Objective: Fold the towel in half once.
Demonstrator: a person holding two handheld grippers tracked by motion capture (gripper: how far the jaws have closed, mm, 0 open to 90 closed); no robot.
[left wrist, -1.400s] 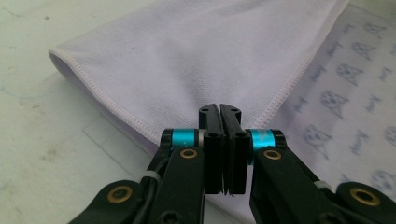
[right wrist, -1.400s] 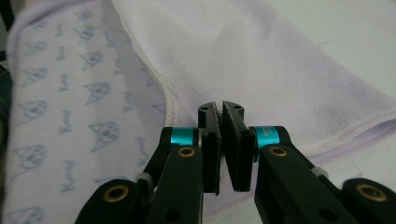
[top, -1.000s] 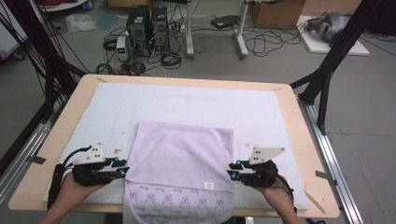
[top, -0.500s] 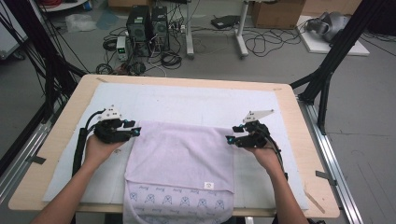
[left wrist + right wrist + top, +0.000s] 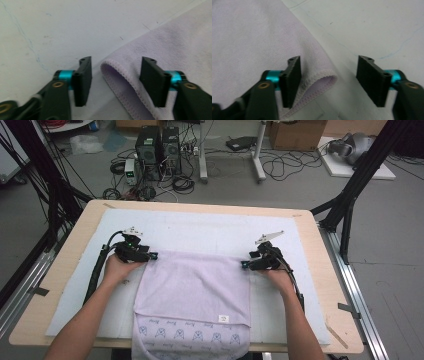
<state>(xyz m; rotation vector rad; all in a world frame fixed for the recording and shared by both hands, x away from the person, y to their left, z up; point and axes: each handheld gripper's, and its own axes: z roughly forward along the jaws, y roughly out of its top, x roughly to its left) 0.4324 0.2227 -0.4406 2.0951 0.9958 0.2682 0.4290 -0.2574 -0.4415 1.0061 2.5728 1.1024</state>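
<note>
A lilac towel (image 5: 195, 290) lies folded on the white mat, and its printed lower layer (image 5: 190, 340) hangs over the table's front edge. My left gripper (image 5: 150, 255) is at the towel's far left corner and my right gripper (image 5: 245, 264) at its far right corner. Both have just been opening. In the left gripper view the left gripper (image 5: 116, 61) stands open, with the hemmed towel corner (image 5: 112, 68) lying loose between the jaws. The right gripper (image 5: 329, 60) is open too. Its towel corner (image 5: 322, 80) rests beside one jaw, well short of the other.
The white mat (image 5: 210, 227) covers most of the wooden table (image 5: 322, 285). Black frame posts (image 5: 350, 195) rise at both far sides. Computer cases (image 5: 157, 142) and cables sit on the floor beyond the table. Bare mat lies behind and beside the towel.
Both hands moved away from the person, from the towel's near part to its far corners, taking the towel's upper layer along. Both pairs of jaws have opened and let the corners go.
</note>
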